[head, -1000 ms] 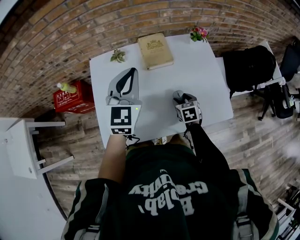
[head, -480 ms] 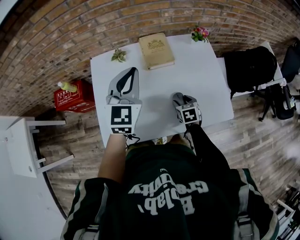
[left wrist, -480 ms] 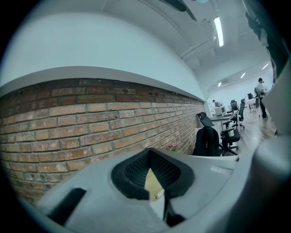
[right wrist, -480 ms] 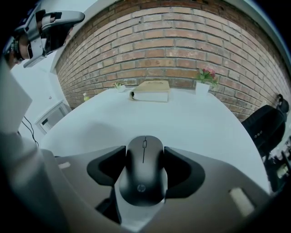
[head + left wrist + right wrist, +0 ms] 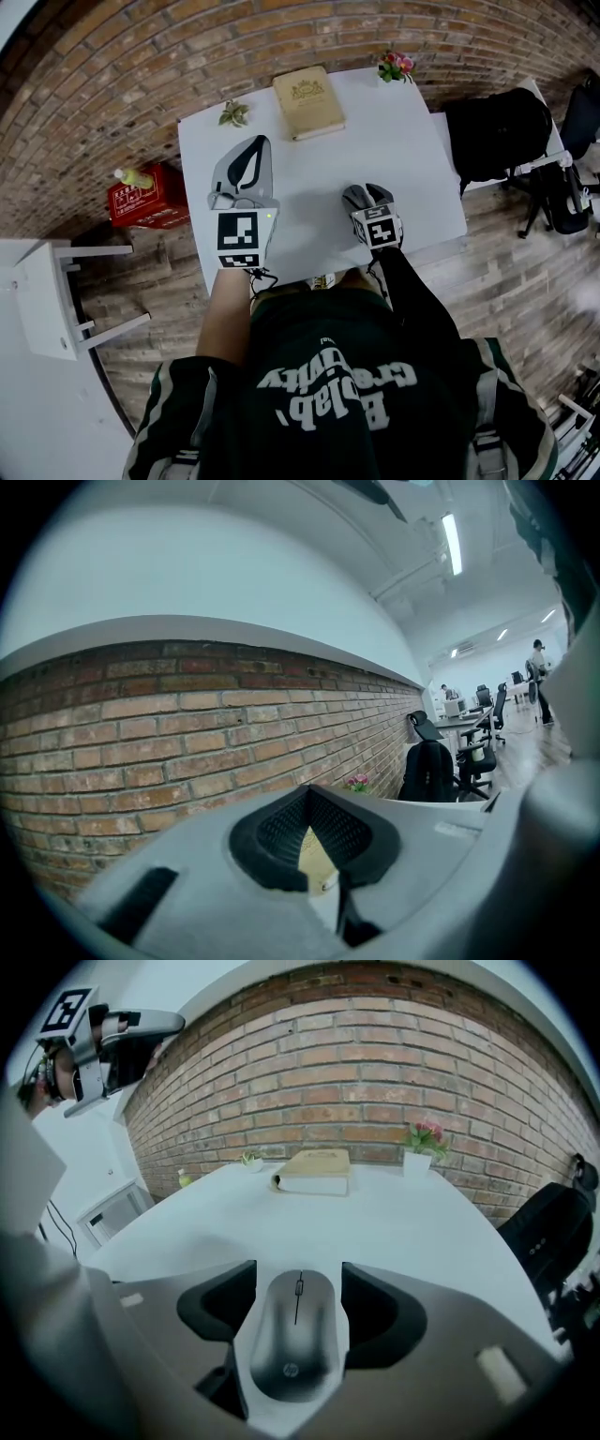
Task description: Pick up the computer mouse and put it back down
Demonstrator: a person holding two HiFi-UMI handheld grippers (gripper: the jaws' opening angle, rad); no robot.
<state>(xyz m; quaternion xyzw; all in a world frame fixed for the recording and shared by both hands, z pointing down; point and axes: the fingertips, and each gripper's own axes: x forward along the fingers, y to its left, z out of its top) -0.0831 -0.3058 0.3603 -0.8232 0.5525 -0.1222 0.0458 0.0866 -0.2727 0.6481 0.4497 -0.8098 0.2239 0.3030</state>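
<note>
Right hand-held gripper of two, jaws just opening, flanks one mouse.

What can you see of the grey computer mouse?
The matte grey, oval computer mouse has a dark scroll wheel and a logo near its rear. It lies flat on the white table, wheel end toward the brick wall, between the right gripper's jaws, which have just been opening; neither pad appears to touch it.

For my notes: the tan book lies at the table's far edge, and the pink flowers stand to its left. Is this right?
No. The pink flowers stand to the right of the tan book, as the head view shows; the rest is correct.
</note>
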